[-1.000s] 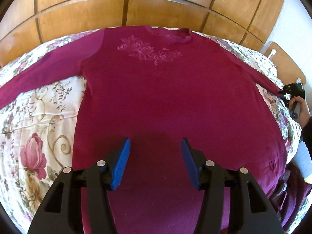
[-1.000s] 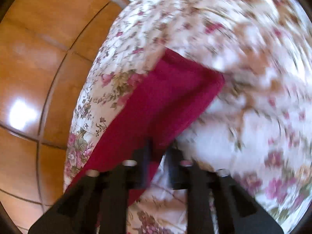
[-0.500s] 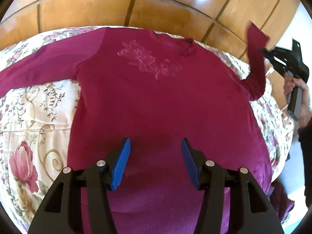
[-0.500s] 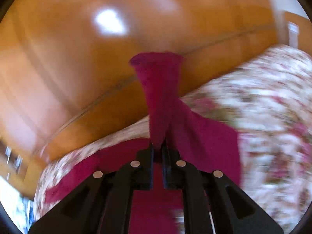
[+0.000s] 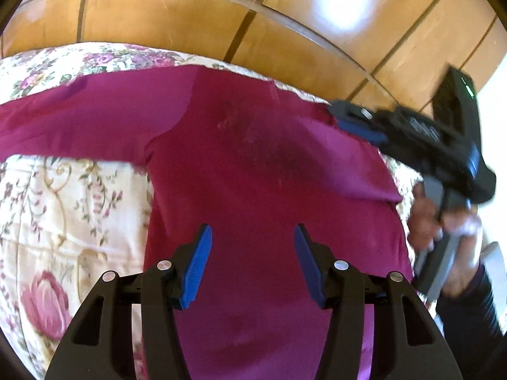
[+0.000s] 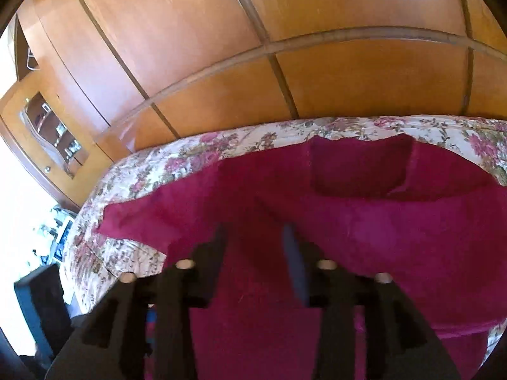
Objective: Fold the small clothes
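A magenta long-sleeved top [image 5: 259, 171] lies spread on a floral bedspread [image 5: 63, 209]. Its right sleeve [image 5: 355, 158] is folded across the chest; its left sleeve [image 5: 79, 117] stretches out to the left. My left gripper [image 5: 252, 259] is open and empty, hovering over the lower body of the top. My right gripper [image 5: 345, 120] shows in the left wrist view at the folded sleeve's end near the neckline. In the right wrist view the right gripper [image 6: 255, 253] is open over the top [image 6: 380, 221], holding nothing.
A glossy wooden headboard [image 5: 221, 22] rises behind the bed. In the right wrist view, a wooden cabinet with a glass door [image 6: 47, 133] stands at the left, beyond the bed's edge [image 6: 95, 221]. A hand and dark sleeve [image 5: 453, 253] are at the right.
The right gripper carried the right sleeve up off the bed edge, swung it over the chest, then opened and let it go. The left gripper stayed open over the hem.
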### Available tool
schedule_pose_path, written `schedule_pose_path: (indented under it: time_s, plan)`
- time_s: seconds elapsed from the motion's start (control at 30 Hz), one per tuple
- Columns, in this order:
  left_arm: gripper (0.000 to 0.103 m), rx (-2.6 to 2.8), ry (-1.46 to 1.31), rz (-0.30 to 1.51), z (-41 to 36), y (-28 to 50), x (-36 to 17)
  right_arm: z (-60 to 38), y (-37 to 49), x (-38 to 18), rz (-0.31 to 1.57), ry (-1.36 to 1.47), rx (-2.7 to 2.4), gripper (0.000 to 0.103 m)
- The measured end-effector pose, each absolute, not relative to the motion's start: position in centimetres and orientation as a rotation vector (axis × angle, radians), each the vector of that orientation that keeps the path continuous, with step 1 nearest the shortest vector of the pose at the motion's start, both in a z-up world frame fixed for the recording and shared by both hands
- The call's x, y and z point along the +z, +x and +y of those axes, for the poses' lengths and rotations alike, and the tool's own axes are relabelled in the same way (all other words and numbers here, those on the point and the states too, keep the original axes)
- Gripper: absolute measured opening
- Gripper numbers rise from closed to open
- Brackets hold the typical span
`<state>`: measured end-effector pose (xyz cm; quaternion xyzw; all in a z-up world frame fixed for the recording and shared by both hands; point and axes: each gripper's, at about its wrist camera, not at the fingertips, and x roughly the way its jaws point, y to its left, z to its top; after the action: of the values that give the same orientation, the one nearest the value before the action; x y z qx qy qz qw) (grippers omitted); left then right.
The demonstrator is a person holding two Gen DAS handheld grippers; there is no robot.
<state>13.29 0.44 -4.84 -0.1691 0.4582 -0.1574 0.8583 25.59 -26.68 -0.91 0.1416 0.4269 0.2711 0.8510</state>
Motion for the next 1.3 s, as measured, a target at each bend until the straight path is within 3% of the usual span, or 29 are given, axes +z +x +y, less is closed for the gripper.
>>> schedule_pose_path:
  time_s: [0.47,0.5,0.53,0.6,0.87,1.0,1.13,1.23,1.3]
  plan:
    - [0.053,-0.295,-0.42,1.031,-0.2,23.3,-7.2,-45.7,15.6,-3.7,0.904,0.493,0.186,0.045]
    - [0.047,-0.297,-0.416,1.035,-0.7,24.0,-7.3,-46.6,15.4,-3.9,0.901,0.51,0.166,0.045]
    - [0.029,-0.3,-0.406,1.037,-1.0,24.6,-7.4,-46.9,15.6,-3.9,0.895,0.519,0.159,0.044]
    - [0.006,-0.291,-0.36,1.048,-2.1,25.5,-7.3,-46.7,16.2,-3.5,0.876,0.52,0.161,0.044]
    - [0.005,-0.249,-0.366,0.861,-0.8,26.1,-2.1,-41.2,22.4,-3.6,0.87,0.344,0.17,0.044]
    - [0.005,-0.164,-0.203,0.955,-1.9,26.5,-5.3,-39.4,24.8,-7.7,0.985,0.247,0.075,0.043]
    - [0.009,-0.119,-0.108,0.979,-2.0,26.5,-8.8,-38.5,23.9,-9.5,0.917,0.209,0.027,0.045]
    - [0.01,-0.1,-0.058,0.959,-2.7,26.3,-8.6,-37.5,23.8,-9.6,0.901,0.141,-0.006,0.046]
    - [0.017,-0.11,-0.101,0.969,-2.2,26.0,-8.1,-37.3,23.8,-9.7,0.898,0.13,-0.011,0.047]
